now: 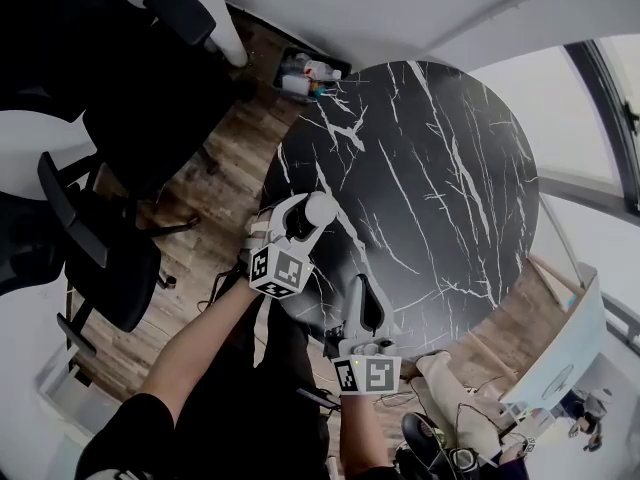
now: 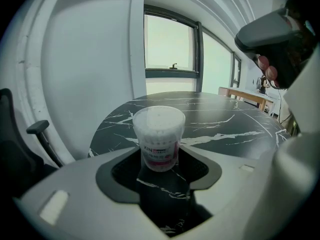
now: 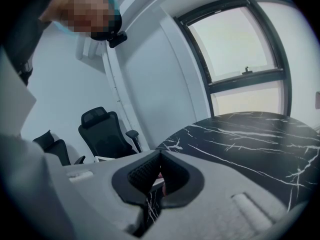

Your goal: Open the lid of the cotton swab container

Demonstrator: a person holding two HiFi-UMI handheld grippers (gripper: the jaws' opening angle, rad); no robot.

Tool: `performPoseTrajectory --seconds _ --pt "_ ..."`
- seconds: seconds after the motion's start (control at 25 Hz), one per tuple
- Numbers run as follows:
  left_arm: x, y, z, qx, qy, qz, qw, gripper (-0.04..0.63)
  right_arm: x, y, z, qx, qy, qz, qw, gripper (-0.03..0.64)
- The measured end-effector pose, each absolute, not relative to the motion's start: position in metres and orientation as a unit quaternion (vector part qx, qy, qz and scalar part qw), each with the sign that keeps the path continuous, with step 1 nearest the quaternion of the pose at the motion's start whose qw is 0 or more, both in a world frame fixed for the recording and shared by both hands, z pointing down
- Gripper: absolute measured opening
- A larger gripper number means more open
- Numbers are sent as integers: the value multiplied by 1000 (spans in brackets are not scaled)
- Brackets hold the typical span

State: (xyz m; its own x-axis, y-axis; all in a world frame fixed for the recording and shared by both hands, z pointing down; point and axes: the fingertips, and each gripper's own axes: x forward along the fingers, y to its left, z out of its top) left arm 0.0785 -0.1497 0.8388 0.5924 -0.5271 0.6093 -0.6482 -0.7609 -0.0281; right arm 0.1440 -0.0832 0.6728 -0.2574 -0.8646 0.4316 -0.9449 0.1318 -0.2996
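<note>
The cotton swab container (image 2: 159,136) is a small clear tub with a white lid and a red-printed label. It stands upright on the black marble table (image 2: 225,119), lid on. My left gripper (image 2: 160,166) has its jaws wide on either side of the tub's lower half, and a thin dark gap shows at the left pad. In the head view the tub (image 1: 322,206) sits at the tip of the left gripper (image 1: 306,224) near the table's left edge. My right gripper (image 1: 362,294) lies over the near edge of the table (image 1: 430,168), shut with nothing held (image 3: 159,176).
Black office chairs (image 1: 110,268) stand on the wooden floor left of the table. A box of small items (image 1: 305,73) sits on the floor by the far edge. A bag and cables (image 1: 450,408) lie at the lower right.
</note>
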Motion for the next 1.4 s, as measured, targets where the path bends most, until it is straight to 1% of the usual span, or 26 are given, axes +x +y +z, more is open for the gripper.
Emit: performPoseTrajectory --seconds 0.4,0.68,1.04,1.24,1.4 --pt "79 -140 835 896 -312 302 95 236 147 -78 673 609 -746 259 77 -3" --pt "74 -123 817 899 -289 314 100 235 147 -70 669 611 -745 256 78 -3" --pt "71 -88 761 913 -239 318 87 235 139 -50 645 607 -752 244 79 -3" --pt "67 -62 725 914 -217 327 99 235 133 -36 621 607 -755 238 78 -3" --pt "64 -42 695 913 -211 335 94 235 128 -19 602 602 -761 230 78 -3"
